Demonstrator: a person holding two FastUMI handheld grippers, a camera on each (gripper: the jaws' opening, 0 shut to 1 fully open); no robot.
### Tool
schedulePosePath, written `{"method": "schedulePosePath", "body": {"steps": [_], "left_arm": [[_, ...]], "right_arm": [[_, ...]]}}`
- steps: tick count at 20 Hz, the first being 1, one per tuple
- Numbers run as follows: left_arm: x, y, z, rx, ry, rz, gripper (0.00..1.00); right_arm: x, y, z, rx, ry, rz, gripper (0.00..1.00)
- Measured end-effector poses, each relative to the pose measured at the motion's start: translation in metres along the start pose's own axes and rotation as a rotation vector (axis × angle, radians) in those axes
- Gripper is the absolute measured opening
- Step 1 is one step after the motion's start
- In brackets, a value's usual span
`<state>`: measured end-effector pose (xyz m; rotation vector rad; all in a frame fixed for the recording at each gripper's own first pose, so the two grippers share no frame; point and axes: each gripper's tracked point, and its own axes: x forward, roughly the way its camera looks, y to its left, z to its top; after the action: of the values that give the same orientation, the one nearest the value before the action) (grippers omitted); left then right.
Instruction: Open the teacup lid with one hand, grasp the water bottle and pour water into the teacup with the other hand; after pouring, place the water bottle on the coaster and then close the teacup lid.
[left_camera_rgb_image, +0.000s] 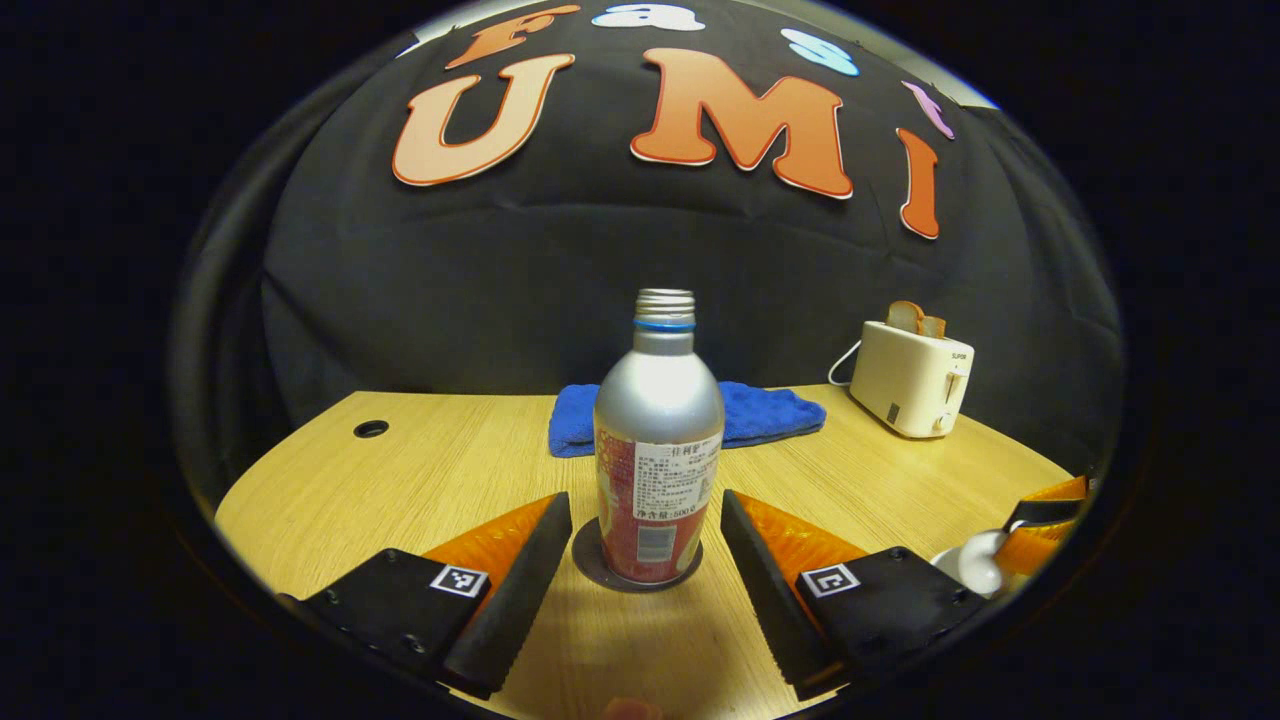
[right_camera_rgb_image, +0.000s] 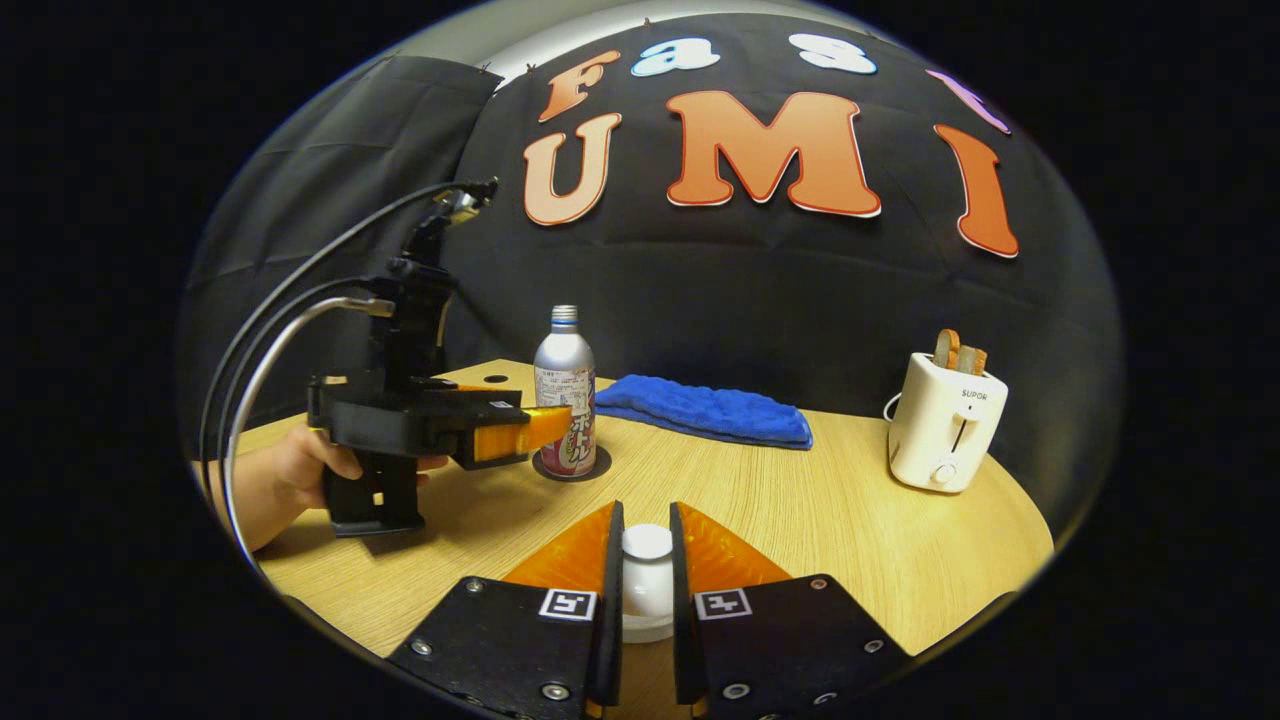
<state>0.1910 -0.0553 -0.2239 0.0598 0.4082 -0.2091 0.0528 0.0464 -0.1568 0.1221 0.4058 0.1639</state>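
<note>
A silver water bottle (left_camera_rgb_image: 658, 440) with a red label and no cap stands upright on a dark round coaster (left_camera_rgb_image: 590, 575). My left gripper (left_camera_rgb_image: 645, 500) is open, one finger on each side of the bottle's lower half, with a gap on both sides. In the right gripper view the same bottle (right_camera_rgb_image: 563, 375) and coaster (right_camera_rgb_image: 600, 465) sit at the back left, with the left gripper (right_camera_rgb_image: 520, 430) held by a hand (right_camera_rgb_image: 300, 460). My right gripper (right_camera_rgb_image: 647, 512) is shut on the white teacup lid (right_camera_rgb_image: 647, 560) by its knob; the cup beneath is hidden. The lid (left_camera_rgb_image: 975, 560) also peeks in at the left gripper view's right edge.
A blue towel (left_camera_rgb_image: 770, 410) lies behind the bottle on the wooden table (left_camera_rgb_image: 400, 490). A cream toaster (right_camera_rgb_image: 945, 420) with bread in it stands at the back right. A cable hole (left_camera_rgb_image: 371, 429) is at the back left. Cables (right_camera_rgb_image: 260, 340) arc from the left gripper.
</note>
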Motion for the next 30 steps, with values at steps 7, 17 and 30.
{"method": "schedulePosePath", "body": {"steps": [7,17,30], "left_arm": [[-0.061,0.001,0.024,0.064,-0.125,0.031,0.98],[-0.111,0.008,0.043,0.04,-0.219,0.07,0.98],[-0.185,0.038,0.087,-0.016,-0.365,0.219,1.0]], "right_arm": [[0.008,0.006,-0.009,-0.028,-0.029,-0.013,0.22],[0.004,0.001,-0.003,-0.111,-0.071,-0.082,0.37],[-0.068,-0.03,0.098,-0.085,-0.349,-0.148,0.9]]}}
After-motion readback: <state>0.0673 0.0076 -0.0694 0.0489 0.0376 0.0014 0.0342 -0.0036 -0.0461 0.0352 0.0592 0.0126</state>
